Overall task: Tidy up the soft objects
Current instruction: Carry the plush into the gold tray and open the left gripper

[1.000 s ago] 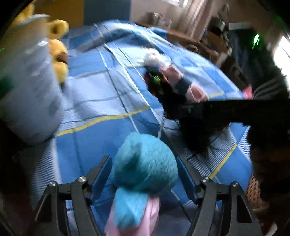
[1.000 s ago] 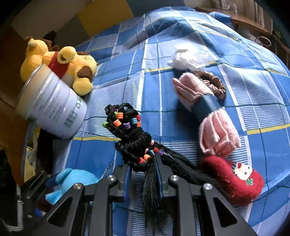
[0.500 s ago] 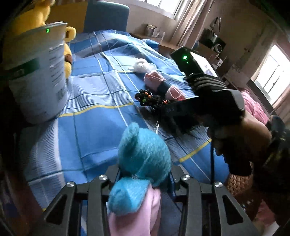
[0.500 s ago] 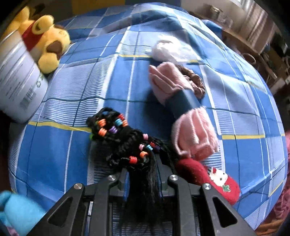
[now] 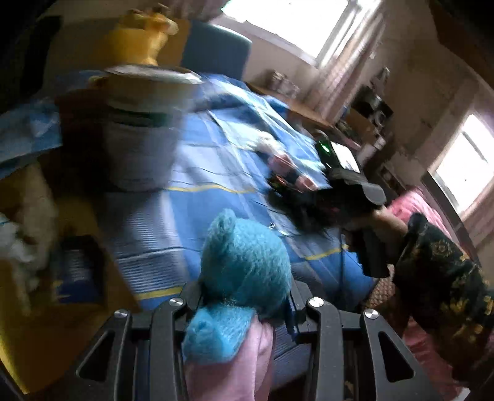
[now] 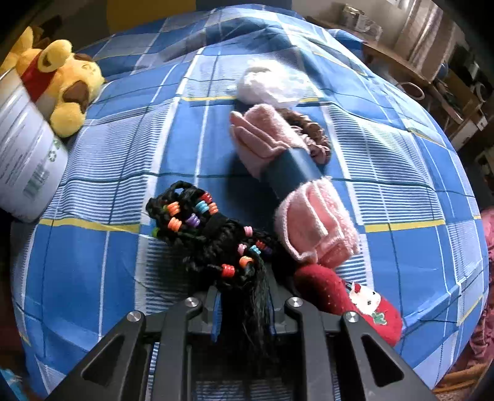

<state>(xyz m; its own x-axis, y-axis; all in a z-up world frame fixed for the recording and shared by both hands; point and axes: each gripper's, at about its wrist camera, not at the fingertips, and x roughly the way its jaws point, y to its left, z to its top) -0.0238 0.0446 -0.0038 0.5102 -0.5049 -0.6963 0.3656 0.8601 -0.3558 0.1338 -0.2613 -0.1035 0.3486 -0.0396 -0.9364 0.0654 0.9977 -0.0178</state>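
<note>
A home bedroom: a bed under a blue checked cover fills the frame centre, curtained windows shine at upper right, and a cluttered wooden shelf lines the wall.

Daylight from blown-out bright windows at top and right. Left wrist view heavily motion-blurred, dim and murky at left. Right wrist view sharp, evenly lit; blue checked bedspread bulges from fisheye, corners vignetted black.

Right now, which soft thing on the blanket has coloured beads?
The black braided hairpiece, held in the right gripper. The pink cloth and red sock beside it carry none.
</note>
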